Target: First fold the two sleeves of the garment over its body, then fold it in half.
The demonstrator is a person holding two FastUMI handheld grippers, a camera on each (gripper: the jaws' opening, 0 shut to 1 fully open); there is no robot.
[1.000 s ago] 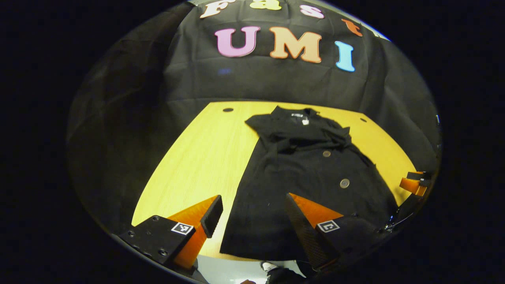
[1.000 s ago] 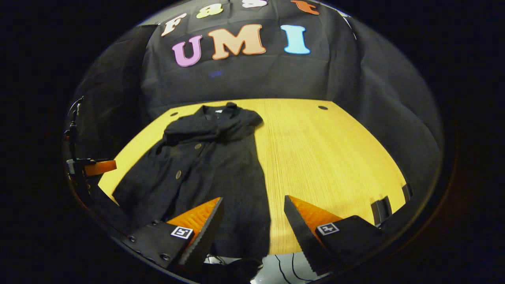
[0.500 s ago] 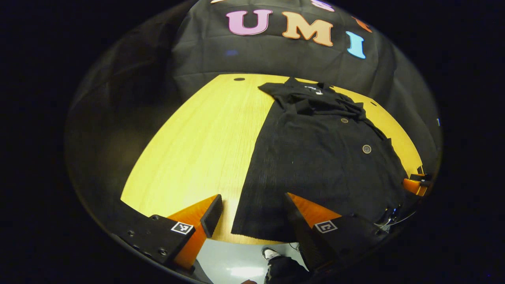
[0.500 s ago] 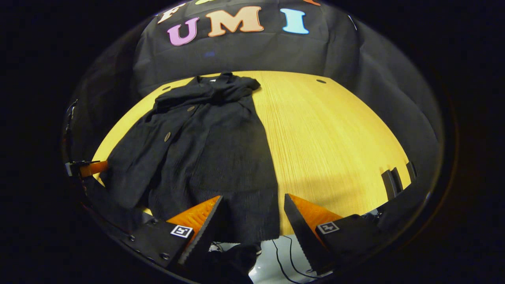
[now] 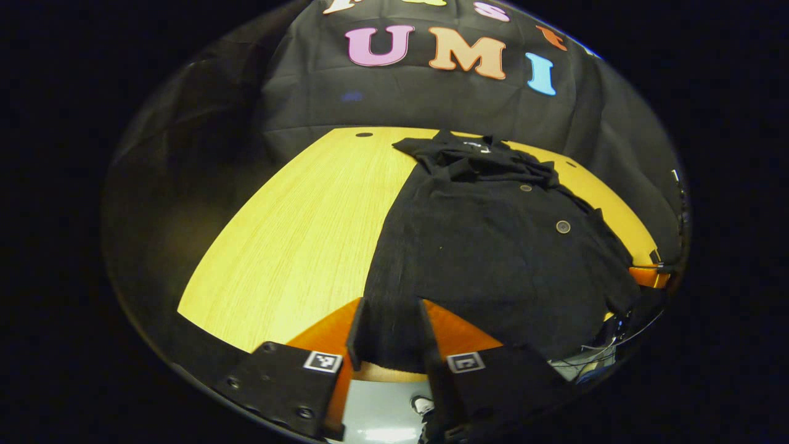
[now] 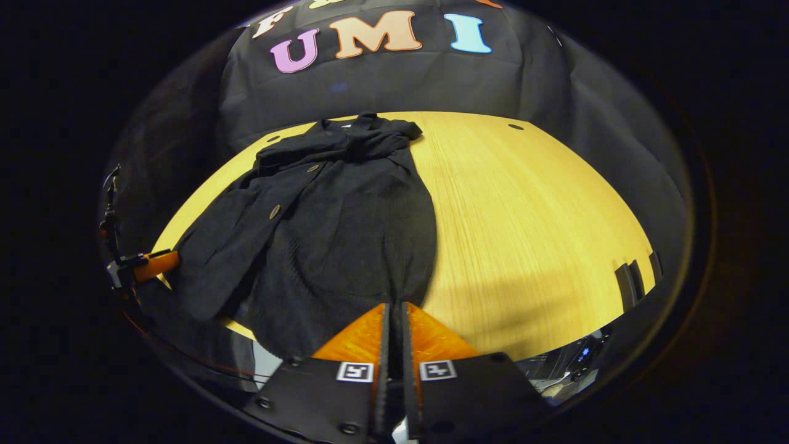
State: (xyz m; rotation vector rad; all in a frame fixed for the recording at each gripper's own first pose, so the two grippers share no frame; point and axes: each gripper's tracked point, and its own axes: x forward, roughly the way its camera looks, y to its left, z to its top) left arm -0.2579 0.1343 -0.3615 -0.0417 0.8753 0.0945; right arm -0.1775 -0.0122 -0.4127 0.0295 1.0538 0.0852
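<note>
Pinching garment (image 6: 333, 228) hem, right tool (image 6: 392, 320), left tool (image 5: 389, 320) half-closed

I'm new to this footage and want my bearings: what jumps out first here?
A black garment with round buttons lies spread on the yellow wooden table, collar toward the far wall. At the near edge, the right gripper is pinched on its hem, and the left gripper straddles the hem's other corner, fingers narrowed around the cloth.

The black cloth garment (image 5: 493, 259) looks matt with a coarse, ribbed weave, and it carries round, dull buttons (image 5: 562, 227). Under it the yellow wooden counter (image 6: 524, 216) is smooth with fine straight grain and a soft sheen.
</note>
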